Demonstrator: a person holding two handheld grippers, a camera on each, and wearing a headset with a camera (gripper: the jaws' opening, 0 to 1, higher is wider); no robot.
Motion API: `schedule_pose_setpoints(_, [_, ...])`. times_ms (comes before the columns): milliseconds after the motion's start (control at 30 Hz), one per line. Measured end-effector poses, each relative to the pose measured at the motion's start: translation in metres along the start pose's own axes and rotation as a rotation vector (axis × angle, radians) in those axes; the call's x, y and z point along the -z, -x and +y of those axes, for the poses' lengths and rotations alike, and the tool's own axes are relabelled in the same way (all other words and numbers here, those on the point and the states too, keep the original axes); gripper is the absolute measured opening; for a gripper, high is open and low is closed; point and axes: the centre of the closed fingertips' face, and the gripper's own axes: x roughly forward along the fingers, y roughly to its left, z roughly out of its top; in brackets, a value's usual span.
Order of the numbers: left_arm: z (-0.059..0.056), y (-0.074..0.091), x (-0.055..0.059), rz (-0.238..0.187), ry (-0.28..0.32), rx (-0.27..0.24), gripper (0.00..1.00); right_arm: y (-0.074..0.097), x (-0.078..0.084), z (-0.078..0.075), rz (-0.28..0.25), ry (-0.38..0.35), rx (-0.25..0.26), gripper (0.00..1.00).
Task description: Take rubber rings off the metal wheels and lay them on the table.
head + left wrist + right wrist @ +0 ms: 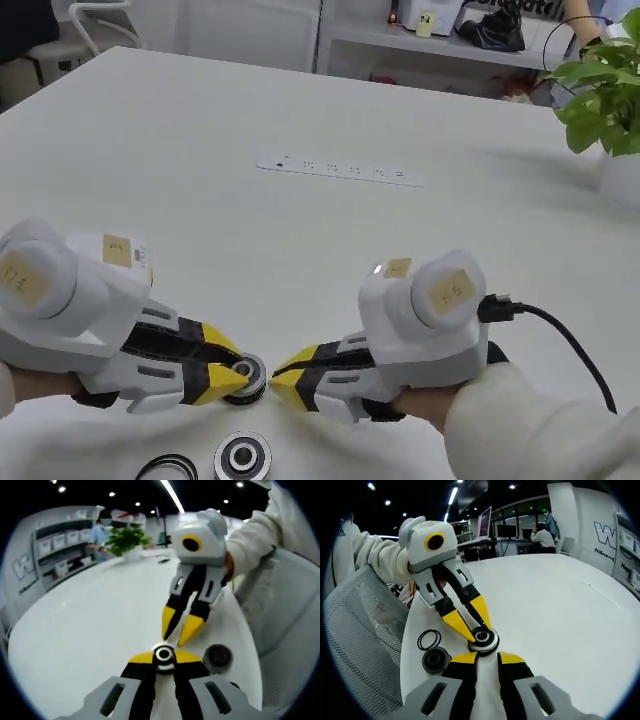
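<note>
My left gripper (240,378) is shut on a small metal wheel (248,377) with a dark rubber ring around it, held just above the table. In the left gripper view the wheel (164,655) sits between my yellow tips. My right gripper (276,376) faces it from the right, its jaws a narrow gap apart and its tips against the wheel's rim (484,639). I cannot tell whether those tips pinch the ring. The right gripper (175,639) comes down onto the wheel from above in the left gripper view. A loose rubber ring (167,468) lies on the table near me.
A second wheel (242,457) lies flat beside the loose ring (429,639), close to the table's near edge. A white power strip (338,169) lies mid-table and a potted plant (603,95) stands far right. A black cable (565,340) trails from the right gripper.
</note>
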Motion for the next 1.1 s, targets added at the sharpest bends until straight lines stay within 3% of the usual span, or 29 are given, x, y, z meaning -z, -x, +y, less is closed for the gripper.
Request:
schedule_pose_setpoints(67, [-0.0028, -0.0007, -0.0005, -0.002, -0.003, 0.009, 0.14, -0.0030, 0.0003, 0.0033, -0.003, 0.013, -0.013, 0.20])
schedule_pose_setpoints(233, [-0.0065, -0.0026, -0.0020, -0.005, -0.009, 0.023, 0.14, -0.0044, 0.0013, 0.0077, -0.019, 0.036, -0.029, 0.23])
schedule_pose_setpoints(567, [-0.0065, -0.0030, -0.0020, -0.007, -0.007, 0.023, 0.14, 0.0033, 0.0062, 0.0060, -0.013, 0.016, -0.060, 0.07])
schedule_pose_setpoints(667, [-0.0069, -0.0032, -0.0021, -0.007, -0.011, 0.026, 0.14, 0.0034, 0.0054, 0.0065, -0.013, 0.010, -0.063, 0.11])
schedule_pose_setpoints(767, [-0.0078, -0.0036, -0.0024, -0.009, -0.013, 0.029, 0.14, 0.0026, -0.0013, 0.0095, -0.049, -0.003, -0.072, 0.24])
schedule_pose_setpoints(833, [-0.0084, -0.0039, -0.0027, -0.009, -0.013, 0.030, 0.14, 0.0011, -0.0028, 0.0061, -0.049, 0.022, -0.046, 0.25])
schedule_pose_setpoints(967, [-0.0088, -0.0040, -0.0027, -0.010, -0.013, 0.030, 0.14, -0.0011, -0.0003, 0.0095, -0.042, 0.069, -0.058, 0.22])
schedule_pose_setpoints(1100, [-0.0088, -0.0047, -0.0026, -0.010, -0.010, 0.030, 0.14, 0.0012, 0.0023, 0.0092, -0.026, 0.062, -0.072, 0.19])
